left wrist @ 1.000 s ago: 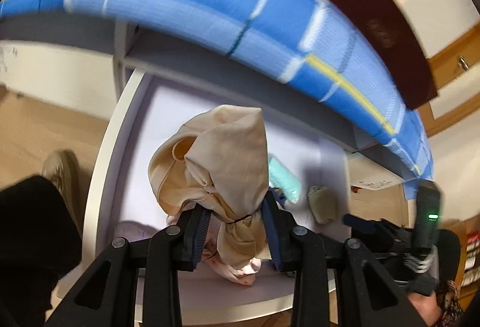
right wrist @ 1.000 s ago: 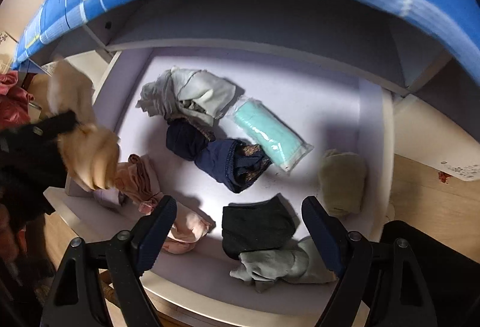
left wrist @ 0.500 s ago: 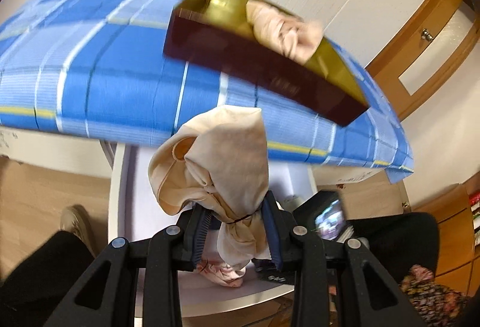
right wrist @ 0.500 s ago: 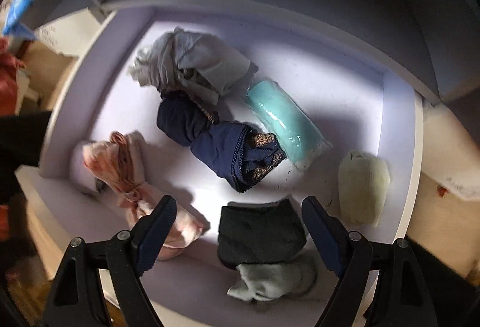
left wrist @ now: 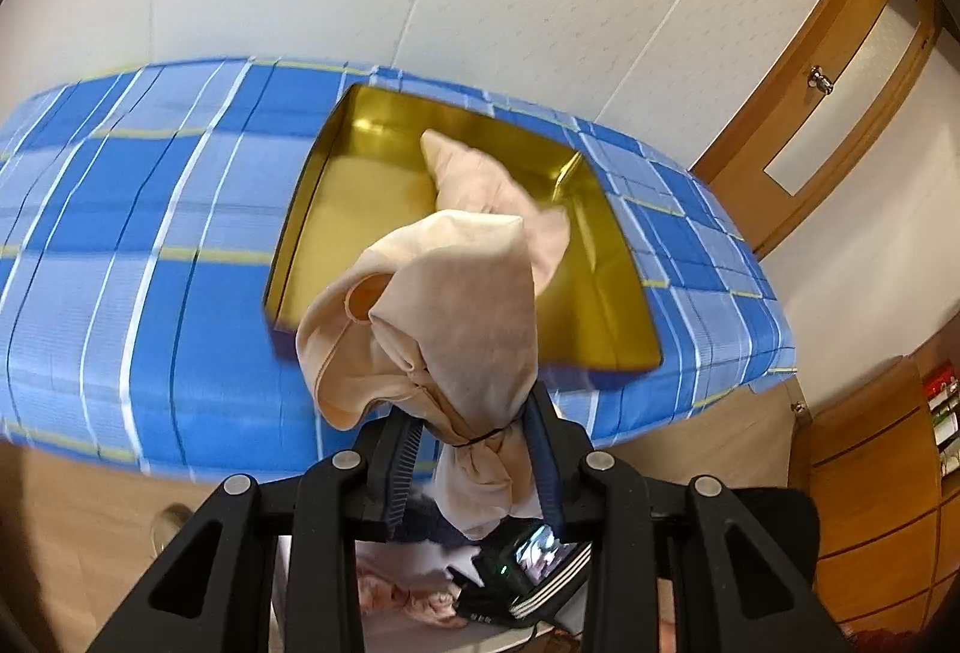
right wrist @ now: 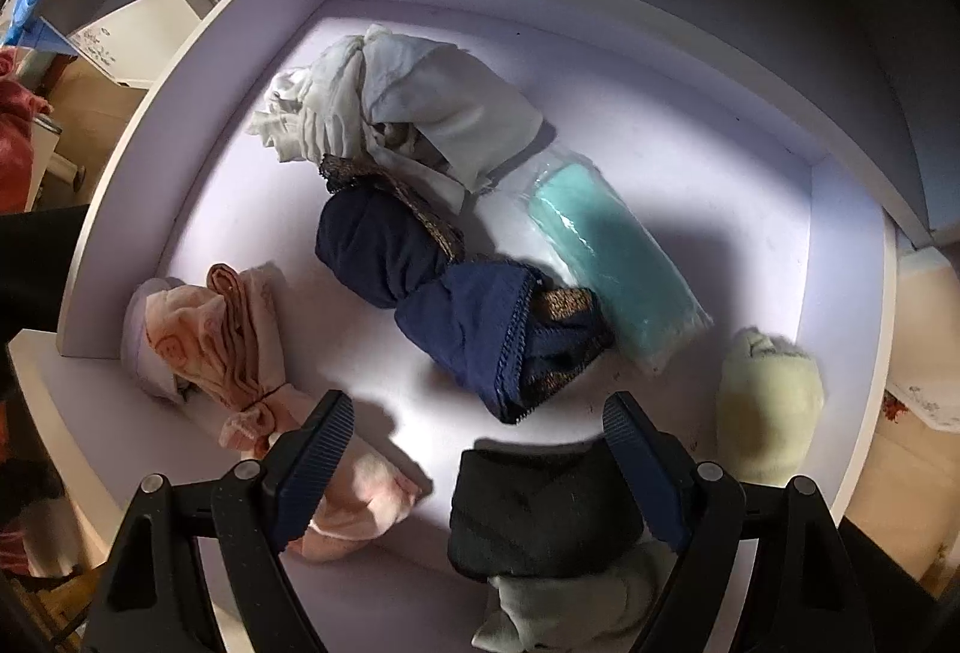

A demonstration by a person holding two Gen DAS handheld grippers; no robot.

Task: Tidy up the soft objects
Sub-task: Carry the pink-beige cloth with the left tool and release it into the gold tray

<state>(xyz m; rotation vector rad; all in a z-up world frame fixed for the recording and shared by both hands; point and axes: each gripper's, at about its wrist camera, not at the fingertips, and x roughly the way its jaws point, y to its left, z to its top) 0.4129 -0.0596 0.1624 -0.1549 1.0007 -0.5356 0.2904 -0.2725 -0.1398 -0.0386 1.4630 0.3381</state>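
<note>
A: What's in the gold tin?
B: One pink garment, beyond the left gripper, whose jaws are clamped on a beige bundle.
A: And the drawer?
B: A black bundle lies between the right gripper jaws, which stand apart.

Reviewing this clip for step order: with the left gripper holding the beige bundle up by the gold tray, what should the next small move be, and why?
Probably carry the beige bundle forward over the gold tray and open the left gripper. It is clamped on the bundle's tied end, the tray on the blue plaid cloth already holds a similar pink piece and has bare floor.
</note>
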